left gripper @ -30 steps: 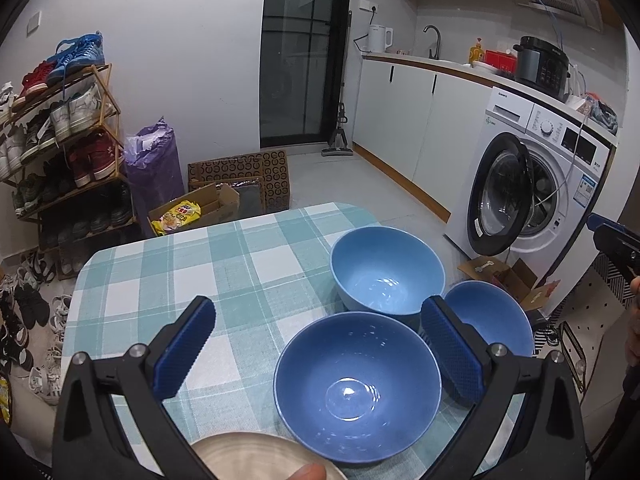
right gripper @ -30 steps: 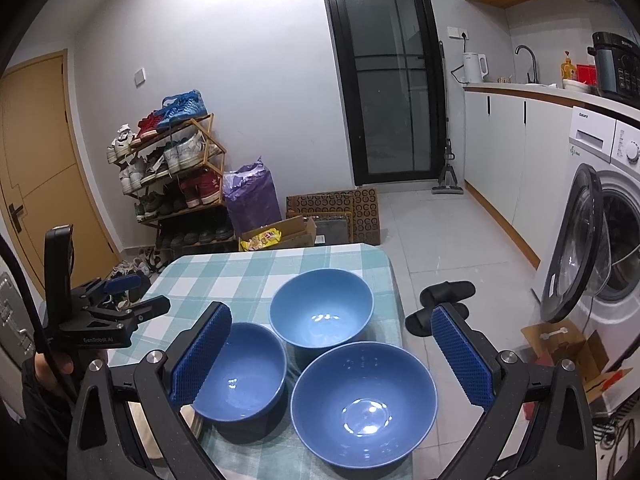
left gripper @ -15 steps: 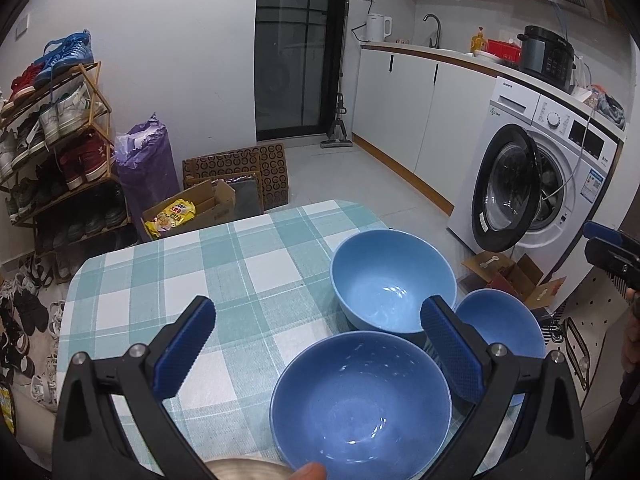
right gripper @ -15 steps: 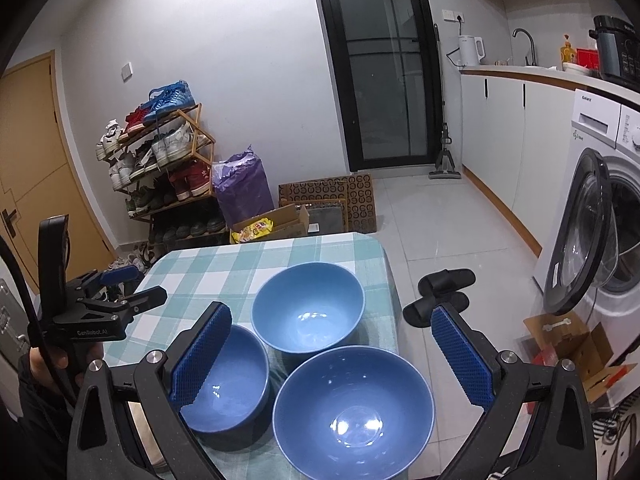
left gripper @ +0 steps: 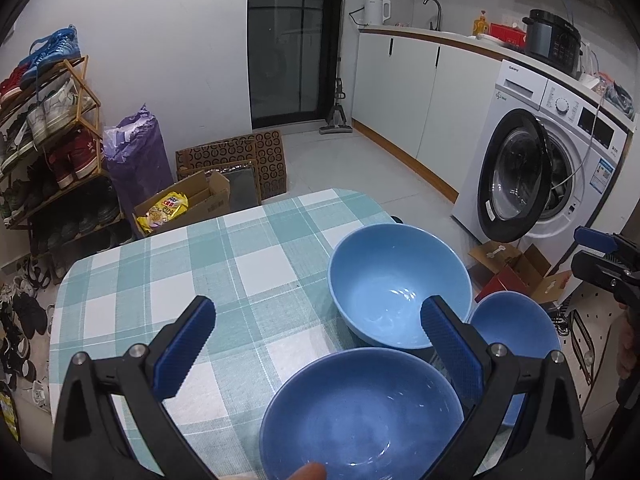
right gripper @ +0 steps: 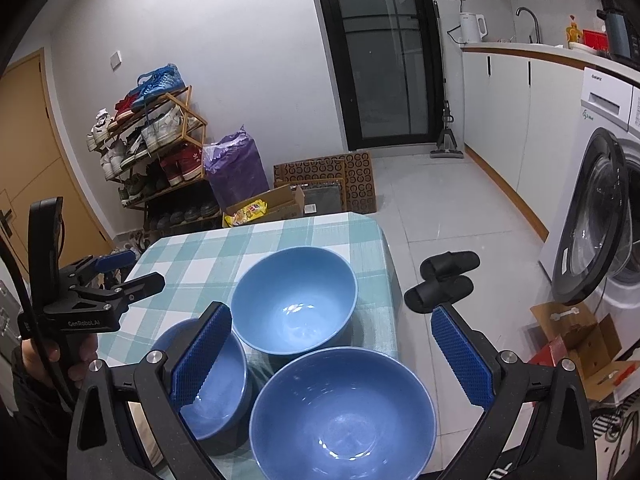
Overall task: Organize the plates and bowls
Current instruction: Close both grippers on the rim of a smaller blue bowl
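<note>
Bowls cluster at the table's near right corner. Right gripper (right gripper: pixel 332 350), jaws spread and empty, hovers directly over the nearest large bowl (right gripper: pixel 342 412); left gripper (left gripper: pixel 320 344), equally spread, hangs beside the smaller bowl (left gripper: pixel 362 416).

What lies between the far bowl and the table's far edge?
Only bare checked cloth lies between the far bowl and that edge. The left wrist view shows this most clearly, and the right wrist view agrees.

Cool, even ceiling light fills the room, glinting in small highlights inside the blue bowls (right gripper: pixel 294 308), while the fisheye bends walls and blackens corners, everything otherwise reasonably sharp.
</note>
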{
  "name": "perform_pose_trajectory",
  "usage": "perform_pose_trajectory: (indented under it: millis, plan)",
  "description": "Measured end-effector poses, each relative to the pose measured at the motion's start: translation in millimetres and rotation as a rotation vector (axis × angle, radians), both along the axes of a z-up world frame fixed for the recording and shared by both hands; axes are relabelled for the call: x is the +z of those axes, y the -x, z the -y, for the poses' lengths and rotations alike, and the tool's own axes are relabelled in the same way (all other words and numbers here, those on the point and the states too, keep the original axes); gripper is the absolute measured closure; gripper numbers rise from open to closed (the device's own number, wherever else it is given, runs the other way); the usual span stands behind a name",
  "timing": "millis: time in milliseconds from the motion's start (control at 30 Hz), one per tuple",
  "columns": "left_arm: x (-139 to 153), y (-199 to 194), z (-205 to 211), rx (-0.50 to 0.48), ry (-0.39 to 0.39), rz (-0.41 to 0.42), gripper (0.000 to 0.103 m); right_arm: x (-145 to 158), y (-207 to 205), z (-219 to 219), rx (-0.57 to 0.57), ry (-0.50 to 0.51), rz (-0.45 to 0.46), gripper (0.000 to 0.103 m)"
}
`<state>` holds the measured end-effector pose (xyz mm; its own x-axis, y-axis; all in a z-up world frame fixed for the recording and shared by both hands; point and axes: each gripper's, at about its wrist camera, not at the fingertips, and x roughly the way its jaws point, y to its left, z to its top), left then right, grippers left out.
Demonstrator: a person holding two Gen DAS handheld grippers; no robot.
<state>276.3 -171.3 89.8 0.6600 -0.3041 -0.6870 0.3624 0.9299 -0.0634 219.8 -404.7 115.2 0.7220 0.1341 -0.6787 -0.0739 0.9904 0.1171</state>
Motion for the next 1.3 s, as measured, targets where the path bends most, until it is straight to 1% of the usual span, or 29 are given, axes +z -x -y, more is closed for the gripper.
perform_pose_trajectory:
  millis: [800, 1300]
  plan:
    - [-45.4, -41.1, 28.0, -0.024, -0.049, -0.091, 0.000, -67.5, -59.5, 7.3, 0.009, -0.002, -0.152, 0.001]
    - [-70.4, -61.4, 39.6, -0.042, -0.069, -0.157, 0.002, -97.7, -88.1, 6.9, 0.011, -0.006, -0.227, 0.001]
